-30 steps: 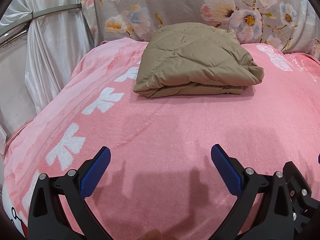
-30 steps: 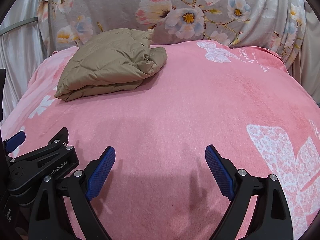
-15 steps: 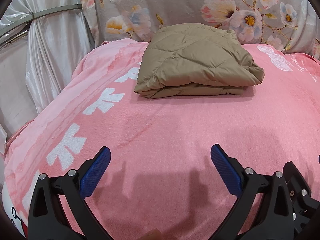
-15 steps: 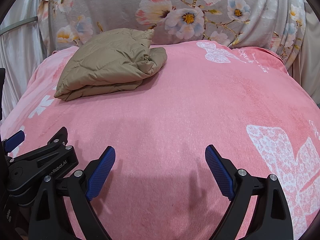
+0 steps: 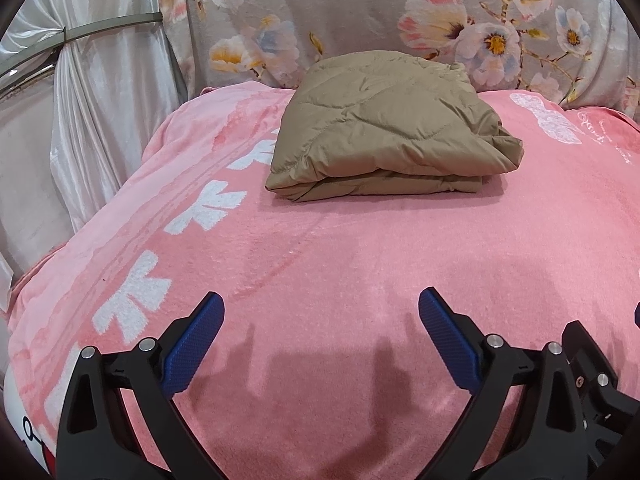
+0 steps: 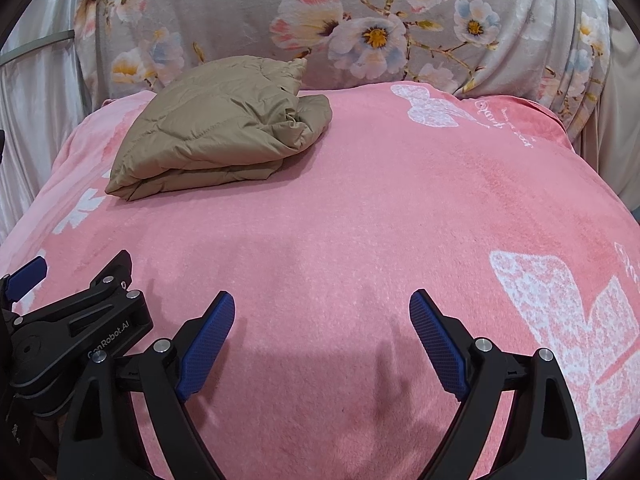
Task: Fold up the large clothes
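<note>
Already folded jacket (image 5: 384, 128), grippers (both) agape

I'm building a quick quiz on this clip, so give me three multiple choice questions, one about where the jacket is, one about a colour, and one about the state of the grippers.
1. Where does the folded jacket lie?
A. at the far end of the pink blanket
B. between the left gripper's fingers
C. on the floor

2. What colour are the gripper pads?
A. red
B. blue
C. white

3. How are the left gripper and right gripper?
A. both open and empty
B. both shut on cloth
C. one shut

Answers: 1 A, it rests near the floral cloth; 2 B, blue textured pads; 3 A, wide gaps show only blanket.
</note>
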`<state>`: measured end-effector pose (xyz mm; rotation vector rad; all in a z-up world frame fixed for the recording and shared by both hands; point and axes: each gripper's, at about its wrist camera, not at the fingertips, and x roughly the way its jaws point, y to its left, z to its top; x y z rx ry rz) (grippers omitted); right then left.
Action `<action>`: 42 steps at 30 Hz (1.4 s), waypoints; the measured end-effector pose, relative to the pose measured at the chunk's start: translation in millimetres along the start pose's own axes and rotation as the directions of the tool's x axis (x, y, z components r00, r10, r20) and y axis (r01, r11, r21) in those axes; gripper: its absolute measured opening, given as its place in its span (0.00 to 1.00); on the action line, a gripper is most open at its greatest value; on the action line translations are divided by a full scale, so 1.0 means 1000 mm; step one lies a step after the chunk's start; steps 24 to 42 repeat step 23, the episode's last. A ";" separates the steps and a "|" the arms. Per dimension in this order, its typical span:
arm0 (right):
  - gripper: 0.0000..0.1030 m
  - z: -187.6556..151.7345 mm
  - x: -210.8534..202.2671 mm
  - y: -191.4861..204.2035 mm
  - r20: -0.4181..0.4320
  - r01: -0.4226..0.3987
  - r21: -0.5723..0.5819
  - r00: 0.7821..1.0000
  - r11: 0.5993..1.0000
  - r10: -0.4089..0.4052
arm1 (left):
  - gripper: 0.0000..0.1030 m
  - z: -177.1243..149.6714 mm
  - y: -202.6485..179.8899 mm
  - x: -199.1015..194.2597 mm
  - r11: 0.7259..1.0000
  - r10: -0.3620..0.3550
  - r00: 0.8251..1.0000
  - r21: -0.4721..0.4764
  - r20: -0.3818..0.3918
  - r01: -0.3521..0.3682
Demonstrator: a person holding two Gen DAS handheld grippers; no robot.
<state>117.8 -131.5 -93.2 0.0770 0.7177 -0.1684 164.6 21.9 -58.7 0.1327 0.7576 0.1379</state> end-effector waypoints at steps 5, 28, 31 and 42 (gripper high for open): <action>0.84 0.000 0.000 -0.001 -0.002 0.003 -0.003 1.000 1.000 -0.003 | 0.93 -0.001 -0.005 -0.001 1.000 0.013 1.000 0.007 0.000 -0.013; 0.82 0.000 -0.001 -0.002 0.002 0.007 -0.008 1.000 1.000 -0.007 | 0.89 -0.001 -0.010 -0.005 0.999 0.034 0.999 0.014 0.018 -0.035; 0.82 0.000 -0.001 -0.002 0.002 0.007 -0.008 1.000 1.000 -0.007 | 0.89 -0.001 -0.010 -0.005 0.999 0.034 0.999 0.014 0.018 -0.035; 0.82 0.000 -0.001 -0.002 0.002 0.007 -0.008 1.000 1.000 -0.007 | 0.89 -0.001 -0.010 -0.005 0.999 0.034 0.999 0.014 0.018 -0.035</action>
